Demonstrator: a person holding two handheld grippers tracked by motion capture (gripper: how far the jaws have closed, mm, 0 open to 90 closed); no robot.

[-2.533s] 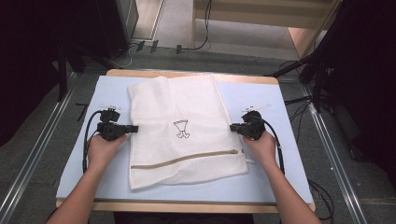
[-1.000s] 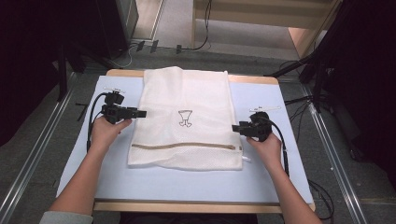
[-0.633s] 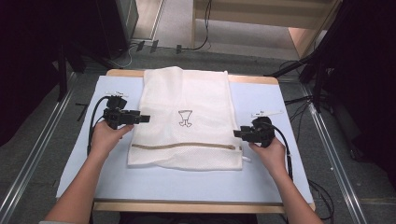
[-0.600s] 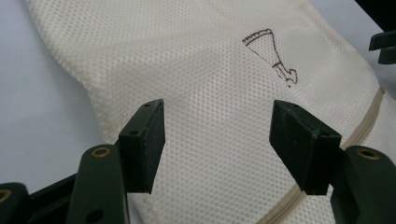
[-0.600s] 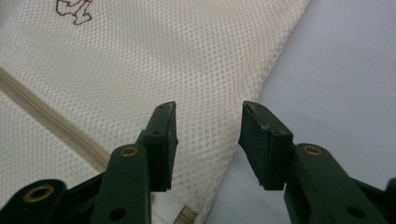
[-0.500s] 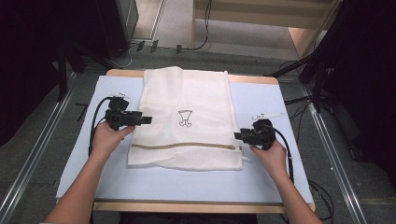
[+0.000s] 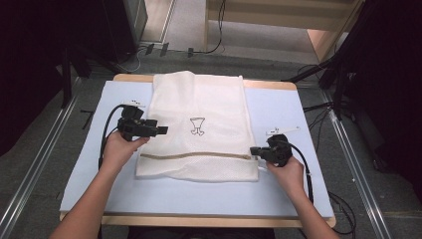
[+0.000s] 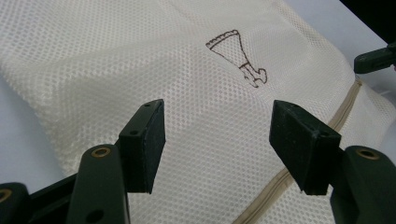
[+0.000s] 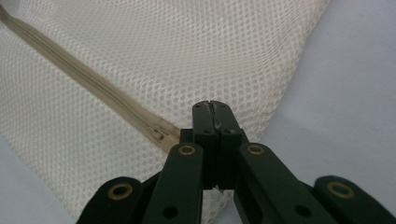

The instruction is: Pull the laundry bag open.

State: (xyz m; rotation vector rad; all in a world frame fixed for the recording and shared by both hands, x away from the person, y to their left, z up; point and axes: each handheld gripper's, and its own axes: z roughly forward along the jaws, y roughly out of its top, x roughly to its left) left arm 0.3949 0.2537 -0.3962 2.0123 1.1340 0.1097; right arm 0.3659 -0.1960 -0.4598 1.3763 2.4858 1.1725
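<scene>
Right gripper [image 9: 215,108] jaws pressed together, just closed at the zipper's [image 9: 84,81] end on the mesh laundry bag [image 7: 199,127]; whether they pinch the pull tab cannot be told. Probably a grip for unzipping. Left gripper [image 8: 219,140] jaws wide apart, holding nothing, above the mesh near the printed emblem [image 8: 237,55], likely to steady it. Bag lies flat mid-table [image 7: 298,199].

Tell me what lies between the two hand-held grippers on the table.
In the high view, the white mesh bag spans between the left hand-held gripper and right hand-held gripper.
</scene>
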